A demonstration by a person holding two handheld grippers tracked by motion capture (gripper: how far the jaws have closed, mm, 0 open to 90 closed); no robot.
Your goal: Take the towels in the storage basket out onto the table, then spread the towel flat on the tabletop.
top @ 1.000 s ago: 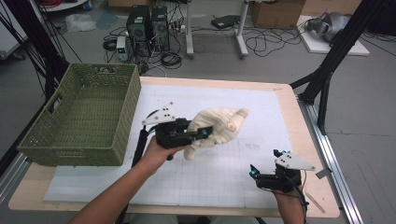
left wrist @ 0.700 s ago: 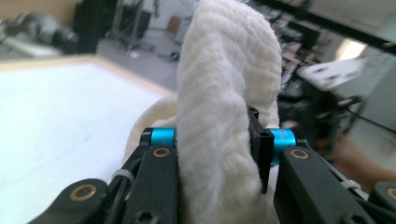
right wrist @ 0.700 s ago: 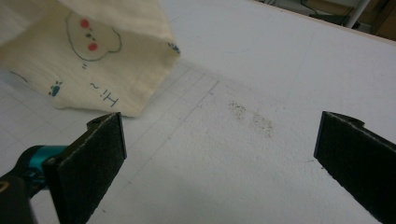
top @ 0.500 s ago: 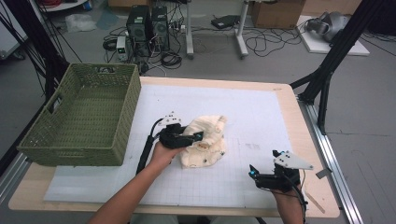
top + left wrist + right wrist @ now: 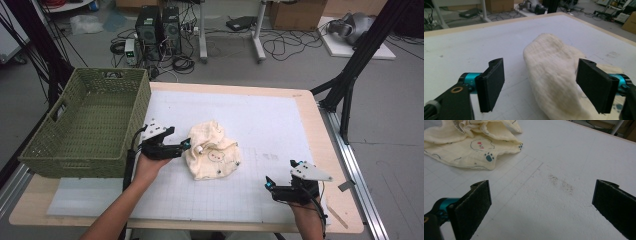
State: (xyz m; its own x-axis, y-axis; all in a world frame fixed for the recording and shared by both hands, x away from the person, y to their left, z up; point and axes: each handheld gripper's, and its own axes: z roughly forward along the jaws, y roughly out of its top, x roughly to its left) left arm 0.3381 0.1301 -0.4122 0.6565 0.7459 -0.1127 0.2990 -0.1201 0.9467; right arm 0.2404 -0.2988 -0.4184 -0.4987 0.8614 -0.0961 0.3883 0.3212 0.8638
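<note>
Beside the green basket (image 5: 85, 125), on its right, the cream cloth (image 5: 212, 157) lies crumpled on the bench (image 5: 280, 115). Your left tongs (image 5: 187, 145) have just been opening: jaws apart, a fold of cloth between them, neither pad pressing it. Draw back carelessly and a pad may snag that fold and drag the heap. Your right tongs (image 5: 269, 184), jaws spread and empty, sit well apart from the basket, past the cloth. Count: one cloth, one basket, two tongs.
</note>
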